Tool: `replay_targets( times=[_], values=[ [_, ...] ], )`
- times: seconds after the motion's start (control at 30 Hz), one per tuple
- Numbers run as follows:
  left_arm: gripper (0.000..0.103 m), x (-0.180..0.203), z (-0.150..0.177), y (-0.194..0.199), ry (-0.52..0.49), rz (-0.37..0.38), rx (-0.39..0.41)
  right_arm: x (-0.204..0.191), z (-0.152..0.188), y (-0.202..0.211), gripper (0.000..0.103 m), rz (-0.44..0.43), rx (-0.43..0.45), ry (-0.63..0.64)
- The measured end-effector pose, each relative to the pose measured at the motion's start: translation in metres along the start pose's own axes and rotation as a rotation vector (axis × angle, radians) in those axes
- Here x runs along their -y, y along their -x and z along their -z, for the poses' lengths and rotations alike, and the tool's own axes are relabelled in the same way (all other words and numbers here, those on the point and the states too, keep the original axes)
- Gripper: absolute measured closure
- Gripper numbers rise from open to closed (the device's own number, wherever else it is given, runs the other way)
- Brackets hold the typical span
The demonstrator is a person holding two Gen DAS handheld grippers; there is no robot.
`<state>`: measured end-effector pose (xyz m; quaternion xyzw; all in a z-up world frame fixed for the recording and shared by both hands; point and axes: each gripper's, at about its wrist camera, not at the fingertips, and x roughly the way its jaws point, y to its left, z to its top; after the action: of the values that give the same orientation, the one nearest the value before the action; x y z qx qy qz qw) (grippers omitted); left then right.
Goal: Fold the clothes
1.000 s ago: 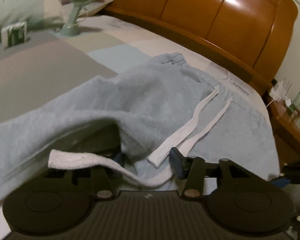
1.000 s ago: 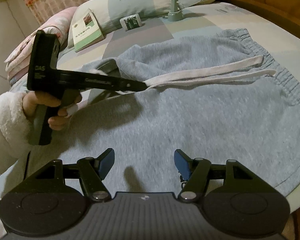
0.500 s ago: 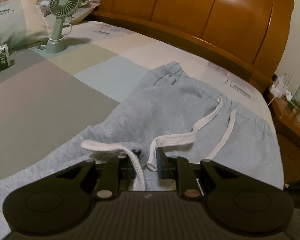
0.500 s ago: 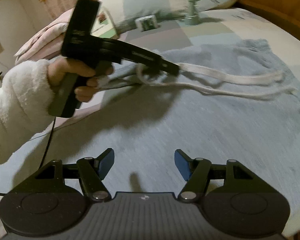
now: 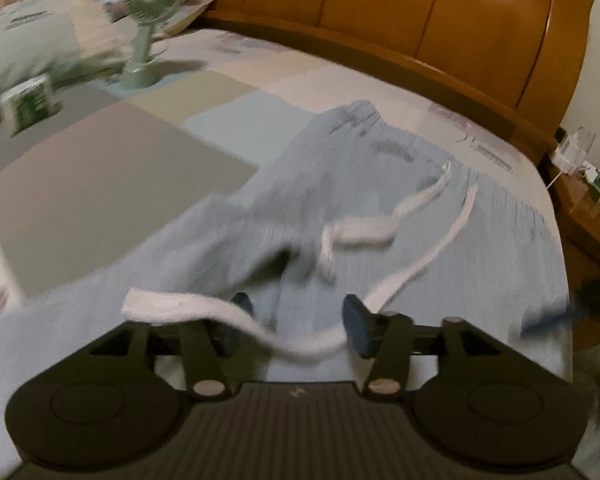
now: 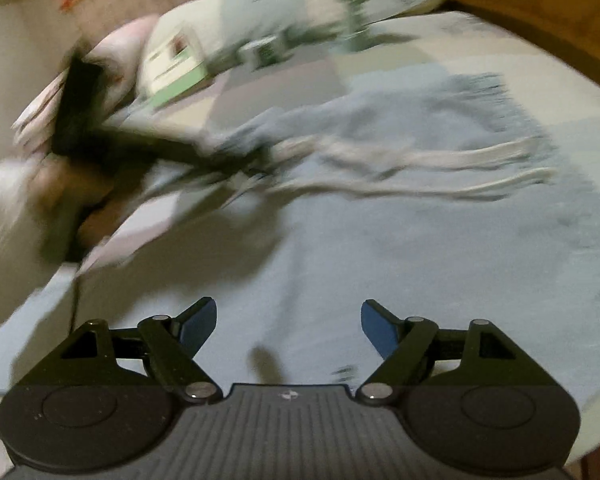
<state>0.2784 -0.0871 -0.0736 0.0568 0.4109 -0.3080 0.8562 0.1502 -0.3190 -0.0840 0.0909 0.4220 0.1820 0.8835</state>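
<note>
Light blue-grey sweatpants (image 5: 340, 184) lie spread on the bed, waistband toward the headboard. Their white drawstring (image 5: 360, 232) trails down the fabric, and one strand droops loosely across the gap of my left gripper (image 5: 298, 320). That gripper's jaws are opening and the pads do not press the cord. In the right wrist view the pants (image 6: 380, 240) fill the middle, with the drawstring (image 6: 460, 156) stretched across them. My right gripper (image 6: 288, 324) hovers over the fabric, jaws opening, nothing between them. The left gripper (image 6: 256, 160) shows there as a dark blur, held by a hand (image 6: 80, 192).
A wooden headboard (image 5: 420, 12) runs along the far side. A green desk fan (image 5: 148, 20) and a small box (image 5: 28, 104) stand on the patchwork bedspread (image 5: 120, 168). A nightstand (image 5: 592, 208) with bottles is at the right. A book (image 6: 176, 68) and pillows (image 6: 260, 12) lie at the back.
The left gripper, closed on the drawstring half a second ago, has opened and the cord now hangs loose. The right jaws have widened slightly. Both views are blurred by motion.
</note>
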Motion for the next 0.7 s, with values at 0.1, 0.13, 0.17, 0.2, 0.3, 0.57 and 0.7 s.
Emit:
replay_targets(
  times=[0.1,0.13,0.17,0.2,0.3,0.57,0.7],
  values=[
    [0.049,0.007,0.023,0.026,-0.032,-0.058,0.002,0.028,-0.011,0.009,0.020,0.064,0.039,-0.039],
    [0.048,0.010,0.030,0.036,-0.045,-0.075,0.011,0.036,-0.013,0.009,0.020,0.093,0.048,-0.040],
    [0.045,0.014,0.035,0.045,-0.059,-0.082,0.027,0.043,-0.015,0.006,0.020,0.121,0.048,-0.038],
    [0.044,0.018,0.040,0.051,-0.066,-0.073,0.036,0.049,-0.016,0.000,0.020,0.148,0.037,-0.033],
    [0.039,0.028,0.053,0.060,-0.067,-0.018,0.038,0.070,-0.010,-0.021,0.020,0.235,-0.027,-0.023],
    [0.031,0.025,0.099,0.061,0.004,-0.077,-0.072,0.075,0.012,-0.007,0.020,0.331,-0.038,0.101],
    [0.030,0.028,0.112,0.086,0.018,-0.106,-0.109,0.053,0.007,0.001,0.020,0.349,-0.047,0.133]
  ],
)
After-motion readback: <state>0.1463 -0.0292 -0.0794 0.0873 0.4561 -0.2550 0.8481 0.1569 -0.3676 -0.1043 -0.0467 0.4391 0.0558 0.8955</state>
